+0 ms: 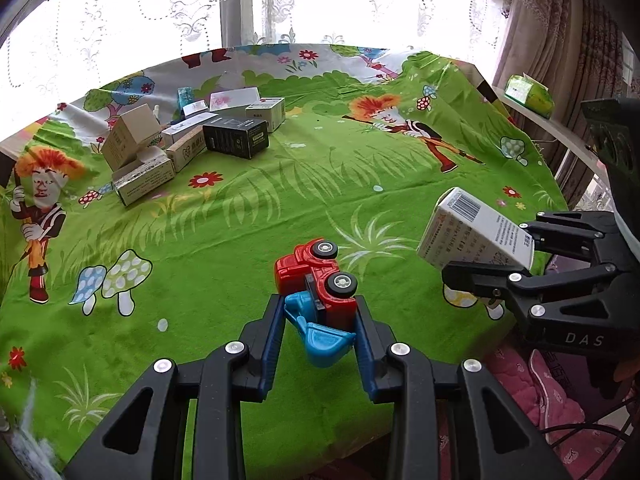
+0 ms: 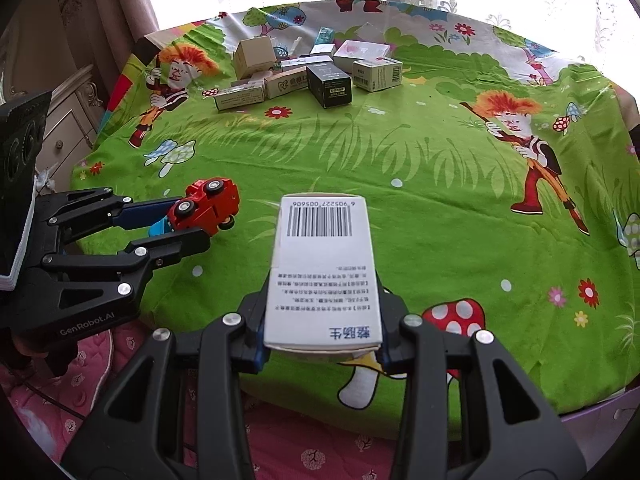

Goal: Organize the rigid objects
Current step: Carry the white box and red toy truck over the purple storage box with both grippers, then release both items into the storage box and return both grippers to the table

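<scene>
Left wrist view only: green tissue pack (image 1: 530,94) on a ledge, upper right. Right wrist view only: carved cream drawer unit (image 2: 70,124), left edge.

Left gripper (image 1: 320,312), lower centre, clenched on a glossy red and blue plastic toy truck (image 1: 320,280), tipped wheels-up above the cloth.

Right gripper (image 2: 322,320), lower centre, grasping a white card box (image 2: 322,264): barcode, blue Chinese characters.

Cartoon-print green tablecloth (image 1: 240,216).

Pile of small cartons (image 2: 304,68), upper centre; black one reads "DORMI".

Gripper bodies: "GenRobot.AI", "DAS".
</scene>
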A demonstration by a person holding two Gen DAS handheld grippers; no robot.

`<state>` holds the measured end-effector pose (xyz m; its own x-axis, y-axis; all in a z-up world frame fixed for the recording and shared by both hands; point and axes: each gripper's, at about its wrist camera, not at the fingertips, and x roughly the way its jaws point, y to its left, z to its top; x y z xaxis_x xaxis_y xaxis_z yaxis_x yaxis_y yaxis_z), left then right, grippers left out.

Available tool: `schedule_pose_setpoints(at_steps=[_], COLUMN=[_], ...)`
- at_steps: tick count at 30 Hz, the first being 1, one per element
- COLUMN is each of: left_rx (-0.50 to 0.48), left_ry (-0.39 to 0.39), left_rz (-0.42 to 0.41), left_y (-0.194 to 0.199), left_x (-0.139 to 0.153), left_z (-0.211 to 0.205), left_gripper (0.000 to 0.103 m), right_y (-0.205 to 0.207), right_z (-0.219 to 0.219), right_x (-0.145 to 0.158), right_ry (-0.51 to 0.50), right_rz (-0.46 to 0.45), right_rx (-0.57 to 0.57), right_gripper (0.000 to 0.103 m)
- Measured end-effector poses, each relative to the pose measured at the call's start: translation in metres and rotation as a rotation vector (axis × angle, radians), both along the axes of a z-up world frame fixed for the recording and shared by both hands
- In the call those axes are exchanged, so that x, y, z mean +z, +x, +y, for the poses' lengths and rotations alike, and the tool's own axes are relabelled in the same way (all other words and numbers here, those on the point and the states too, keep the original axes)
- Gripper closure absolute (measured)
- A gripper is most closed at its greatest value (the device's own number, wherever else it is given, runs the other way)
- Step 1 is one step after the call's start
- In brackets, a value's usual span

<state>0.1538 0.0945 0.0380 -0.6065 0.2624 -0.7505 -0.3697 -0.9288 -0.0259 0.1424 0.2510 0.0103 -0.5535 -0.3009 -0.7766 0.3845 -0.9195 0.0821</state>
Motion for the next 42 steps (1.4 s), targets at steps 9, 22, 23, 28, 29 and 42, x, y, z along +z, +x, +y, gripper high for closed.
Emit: schedule_pose_setpoints(at_steps=[9,22,23,28,29,42], left_rx=[-0.102,-0.442,-0.467,-0.573,-0.596,-0.833], left_ry=[-0.014,-0.067,-0.076,-0.083,-0.087,-0.130], left_rz=[0.001,-0.001,0.002,-0.017,-0.022,-0.132], left_y=[0.014,0.063,0.067,0.082,0.085,0.120], left_x=[0.011,0.027,0.027,0.029,0.029,-0.002], left_z=[0.035,0.141,0.149,0.184,0.192,0.285], left_gripper=[0.069,0.069,0.069,0.069,0.069,0.069], right_y=[0.028,0.093,0.098,0.117,0.120,0.153], right_z=[0.036,0.124,0.131,0.166,0.173,0.243], right_x=[0.008,0.015,0.015,0.015,0.014,-0.005], right_ry=[-0.020,-0.011,-0.013,-0.006,-0.005,0.057], right_rz=[-0.005,-0.029,-0.031,-0.032,-0.033,-0.087], right_rx=[-0.064,-0.245,-0.261,-0.351,-0.368,-0.568], right_gripper=[0.059,0.059,0.059,0.059,0.059,0.059])
